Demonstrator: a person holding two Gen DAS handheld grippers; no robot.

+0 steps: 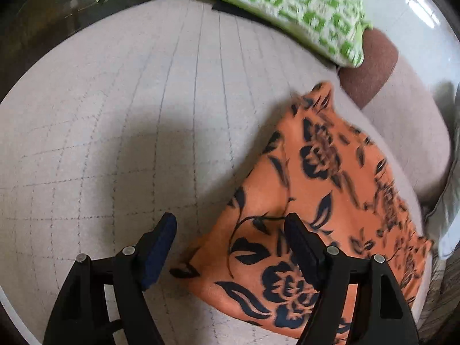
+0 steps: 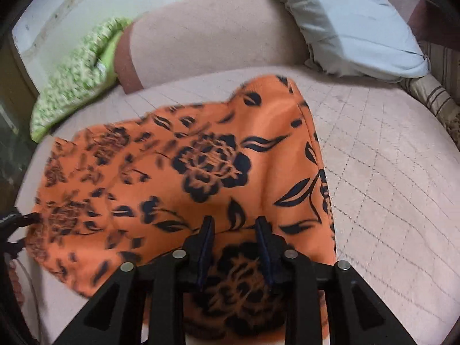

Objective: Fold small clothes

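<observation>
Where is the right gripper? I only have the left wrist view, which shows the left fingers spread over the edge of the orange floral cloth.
Observer: The right gripper is over the orange floral cloth. Its fingers are narrowly apart, with cloth showing between them.
Operator: Is the cloth flat there?
Observer: No, a raised ridge runs away from just ahead of the fingers.
Operator: And further right?
Observer: Only the quilted cover.
</observation>
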